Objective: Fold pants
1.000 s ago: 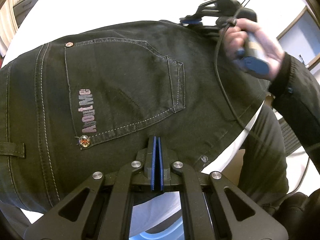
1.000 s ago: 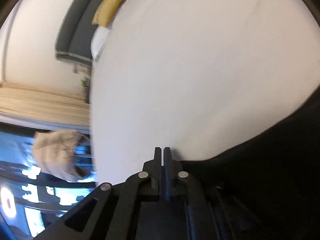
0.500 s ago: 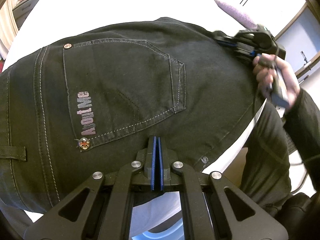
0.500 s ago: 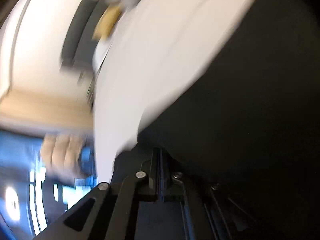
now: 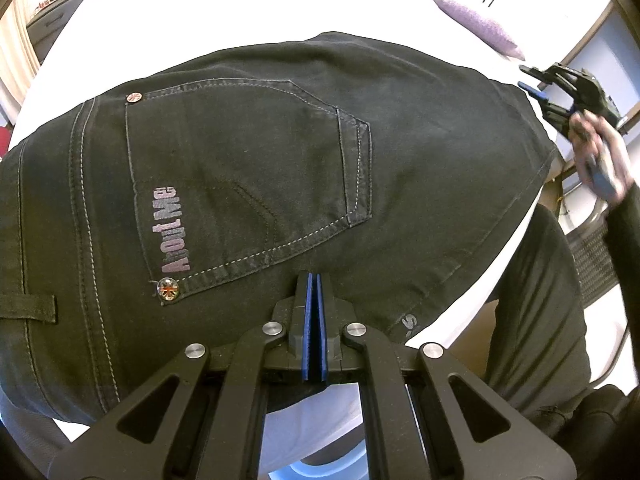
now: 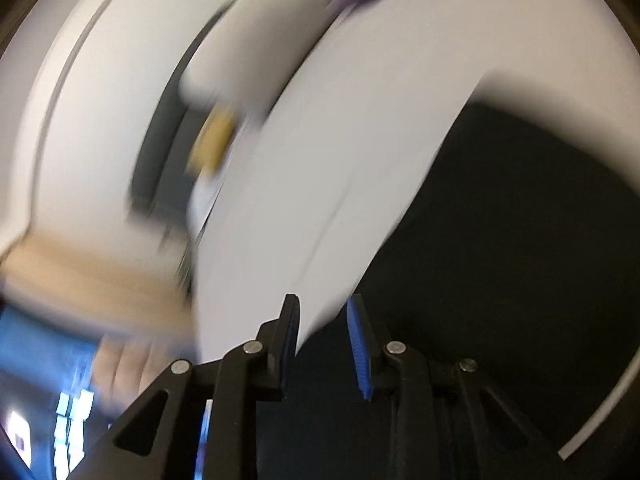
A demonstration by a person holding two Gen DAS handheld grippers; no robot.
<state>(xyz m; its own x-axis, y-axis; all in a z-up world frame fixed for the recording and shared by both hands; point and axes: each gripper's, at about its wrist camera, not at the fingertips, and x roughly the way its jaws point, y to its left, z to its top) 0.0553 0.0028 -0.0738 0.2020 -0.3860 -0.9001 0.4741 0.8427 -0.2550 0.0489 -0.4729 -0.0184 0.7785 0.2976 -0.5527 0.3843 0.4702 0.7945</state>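
Note:
Black pants point(image 5: 248, 168) lie folded on the white bed point(image 5: 224, 16), back pocket with pink lettering facing up. My left gripper point(image 5: 314, 280) is shut, its blue pads together, tips over the pants' near edge; no cloth shows between them. My right gripper point(image 5: 534, 90) hangs beyond the pants' right end in a person's hand point(image 5: 600, 152). In the blurred right wrist view the right gripper point(image 6: 324, 312) has its jaws opening, nothing between them, with the dark pants point(image 6: 500, 260) to the right and underneath.
A purple pillow point(image 5: 476, 24) lies at the bed's far right. The person's dark-trousered leg point(image 5: 536, 300) stands against the bed's near right edge, beside a mesh chair point(image 5: 592, 264). A grey sofa with a yellow cushion point(image 6: 212, 140) shows blurred beyond the bed.
The right gripper has swung from the pants' far edge to the right, off the cloth, and its jaws have parted. The left gripper and the pants have stayed put.

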